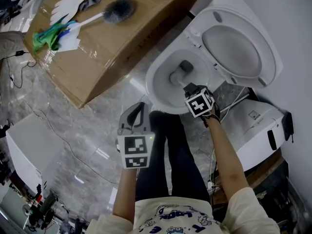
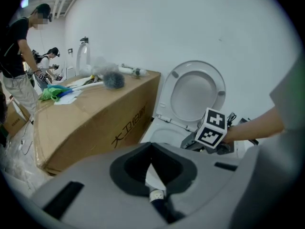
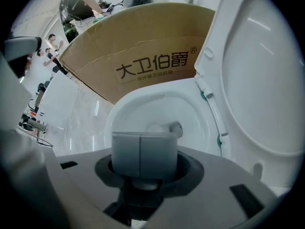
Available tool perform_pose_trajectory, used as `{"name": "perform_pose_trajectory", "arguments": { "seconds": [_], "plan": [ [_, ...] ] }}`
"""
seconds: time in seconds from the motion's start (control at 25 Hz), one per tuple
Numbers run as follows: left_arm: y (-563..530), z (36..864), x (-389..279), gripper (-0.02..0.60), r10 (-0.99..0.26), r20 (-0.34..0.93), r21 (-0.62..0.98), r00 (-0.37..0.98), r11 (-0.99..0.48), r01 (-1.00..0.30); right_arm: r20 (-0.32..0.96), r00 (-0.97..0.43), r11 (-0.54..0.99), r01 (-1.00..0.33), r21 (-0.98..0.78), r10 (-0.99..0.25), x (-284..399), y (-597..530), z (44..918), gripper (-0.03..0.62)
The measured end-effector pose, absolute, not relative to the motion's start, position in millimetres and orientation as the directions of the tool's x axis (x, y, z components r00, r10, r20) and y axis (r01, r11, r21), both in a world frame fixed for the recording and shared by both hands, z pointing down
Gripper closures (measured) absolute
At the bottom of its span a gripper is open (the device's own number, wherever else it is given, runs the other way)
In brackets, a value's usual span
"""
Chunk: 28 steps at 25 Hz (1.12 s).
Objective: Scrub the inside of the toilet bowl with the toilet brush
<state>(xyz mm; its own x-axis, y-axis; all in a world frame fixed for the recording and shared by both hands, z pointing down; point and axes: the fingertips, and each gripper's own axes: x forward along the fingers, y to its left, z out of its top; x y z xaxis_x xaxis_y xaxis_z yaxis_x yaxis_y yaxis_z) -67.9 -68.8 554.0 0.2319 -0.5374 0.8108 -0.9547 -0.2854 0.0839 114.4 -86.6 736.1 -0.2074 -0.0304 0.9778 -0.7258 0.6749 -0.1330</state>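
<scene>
My left gripper (image 2: 152, 149): fingers clenched, empty | my right gripper (image 3: 139, 142): fingers clenched, empty, over bowl (image 1: 157, 84) | brush (image 1: 117, 9) lay on box (image 1: 122, 43), far left

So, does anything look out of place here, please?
Yes: the brush lies on the box, while the right gripper hangs shut over the bowl without it.

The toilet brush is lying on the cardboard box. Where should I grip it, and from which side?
Take the dark-bristled toilet brush by its white handle, mid-length, from straight above, left gripper closing across the shaft. It lies flat on the brown cardboard box, and that bare stretch is clear of the bristle head and the green cloth.
</scene>
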Motion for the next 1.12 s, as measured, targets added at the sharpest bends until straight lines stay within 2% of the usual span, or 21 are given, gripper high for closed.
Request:
{"name": "perform_pose_trajectory", "arguments": {
  "seconds": [0.16, 0.36, 0.56, 0.68, 0.8, 1.12],
  "plan": [
    [-71, 554, -63, 0.580, -0.538, 0.809, 0.087, 0.237, -0.290, -0.953, 0.968, -0.251, 0.660, -0.725, -0.196, 0.012, 122, -78, 730, 0.427],
    [-75, 552, -55, 0.580, -0.539, 0.805, 0.089, 0.248, -0.304, -0.948, 0.972, -0.200, 0.657, -0.718, -0.229, 0.120, 148, -57, 730, 0.427],
    [-78, 551, -52, 0.580, -0.535, 0.808, 0.080, 0.248, -0.316, -0.945, 0.977, -0.157, 0.585, -0.783, -0.212, 0.144, 176, -60, 728, 0.427],
    [-79, 550, -53, 0.580, -0.539, 0.807, 0.076, 0.243, -0.313, -0.947, 0.987, -0.099, 0.580, -0.799, -0.157, 0.131, 191, -66, 729, 0.427],
    [-79, 550, -54, 0.580, -0.538, 0.808, 0.074, 0.238, -0.309, -0.948, 0.995, -0.077, 0.598, -0.795, -0.101, 0.065, 198, -82, 734, 0.427],
    [-77, 553, -61, 0.580, -0.534, 0.815, 0.071, 0.226, -0.296, -0.953, 0.994, 0.067, 0.738, -0.666, 0.107, -0.084, 211, -113, 728, 0.427]
  ]
}}
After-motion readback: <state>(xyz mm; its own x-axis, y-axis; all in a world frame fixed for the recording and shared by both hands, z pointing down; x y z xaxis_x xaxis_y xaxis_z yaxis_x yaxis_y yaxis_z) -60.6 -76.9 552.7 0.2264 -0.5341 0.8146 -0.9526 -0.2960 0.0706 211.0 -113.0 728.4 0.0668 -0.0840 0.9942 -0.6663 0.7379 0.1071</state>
